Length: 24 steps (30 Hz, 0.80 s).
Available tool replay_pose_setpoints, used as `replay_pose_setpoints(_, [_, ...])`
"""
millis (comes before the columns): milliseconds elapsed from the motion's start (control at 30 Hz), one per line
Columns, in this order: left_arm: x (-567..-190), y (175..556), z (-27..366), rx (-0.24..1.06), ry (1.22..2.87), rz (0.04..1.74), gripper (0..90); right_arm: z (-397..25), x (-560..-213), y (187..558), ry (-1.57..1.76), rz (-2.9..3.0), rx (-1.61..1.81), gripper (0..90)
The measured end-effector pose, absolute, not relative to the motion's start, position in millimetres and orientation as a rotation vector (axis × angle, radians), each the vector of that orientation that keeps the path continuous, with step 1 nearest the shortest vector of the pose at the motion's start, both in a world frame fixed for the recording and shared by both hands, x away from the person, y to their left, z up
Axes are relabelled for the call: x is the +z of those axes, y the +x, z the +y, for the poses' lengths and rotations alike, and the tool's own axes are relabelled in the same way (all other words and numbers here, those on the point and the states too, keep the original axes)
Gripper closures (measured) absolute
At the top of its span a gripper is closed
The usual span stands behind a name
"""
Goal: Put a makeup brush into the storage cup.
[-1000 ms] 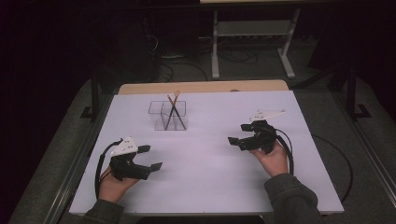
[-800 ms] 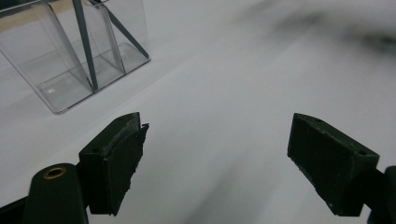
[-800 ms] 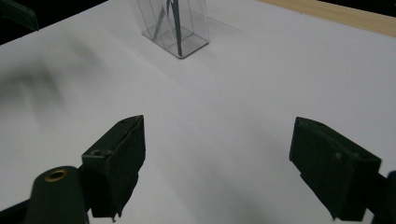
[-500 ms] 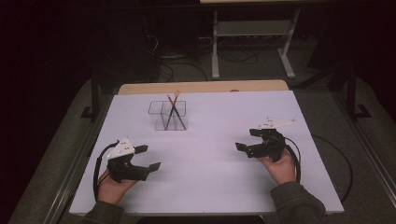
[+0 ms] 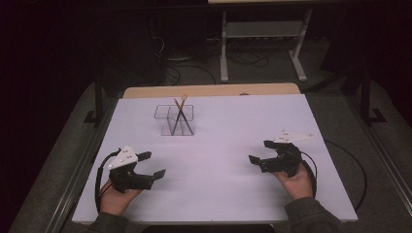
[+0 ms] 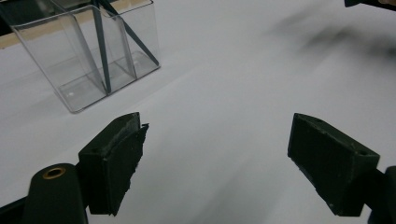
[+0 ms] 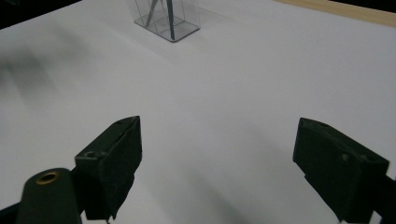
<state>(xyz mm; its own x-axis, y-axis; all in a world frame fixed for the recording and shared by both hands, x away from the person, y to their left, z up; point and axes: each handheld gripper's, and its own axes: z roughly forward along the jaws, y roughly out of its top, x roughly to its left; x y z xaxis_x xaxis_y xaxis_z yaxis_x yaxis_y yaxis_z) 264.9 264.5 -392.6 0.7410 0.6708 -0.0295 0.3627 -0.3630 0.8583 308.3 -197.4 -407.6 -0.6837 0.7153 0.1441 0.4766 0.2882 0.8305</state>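
A clear plastic holder (image 5: 176,120) with two compartments stands on the white table (image 5: 218,141) at the back left of centre. Two pencils (image 5: 179,114) lean crossed inside it. My left gripper (image 5: 151,165) is near the front left, held in a hand, jaws wide apart with nothing between them. In the left gripper view the holder (image 6: 88,56) sits ahead and to the left of the left gripper (image 6: 217,165). My right gripper (image 5: 260,152) is at the front right, open and empty too. In the right gripper view, beyond the right gripper (image 7: 217,165), the holder (image 7: 166,17) stands far ahead.
A bare wooden strip (image 5: 209,90) runs along the table's far edge. Behind it stands a metal stand (image 5: 262,34) with cables on the dark floor. A black cable (image 5: 350,165) trails off the right side of the table.
Both hands have drawn back toward the near edge of the table; the right gripper moved right and nearer. Both grippers stayed open.
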Motion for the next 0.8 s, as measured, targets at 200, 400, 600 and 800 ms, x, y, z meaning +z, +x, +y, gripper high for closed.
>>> replay_pose_setpoints(200, [-391.4, 261.3, 266.6, 0.420, 1.973, 0.811, 16.5, -200.7, -410.2, 302.1, 1.111, 2.284, 1.353, 14.7])
replay_pose_setpoints(400, [-391.0, 258.5, 269.7, 0.442, 1.958, 0.817, 16.4, -206.6, -413.5, 295.5, 1.129, 2.252, 1.355, 14.7])
replay_pose_setpoints(600, [-391.7, 257.9, 271.9, 0.442, 1.943, 0.831, 16.5, -211.7, -413.9, 289.6, 1.139, 2.228, 1.358, 14.7])
replay_pose_setpoints(800, [-391.2, 256.5, 273.7, 0.456, 1.944, 0.834, 16.4, -215.7, -414.8, 283.7, 1.149, 2.211, 1.370, 14.7])
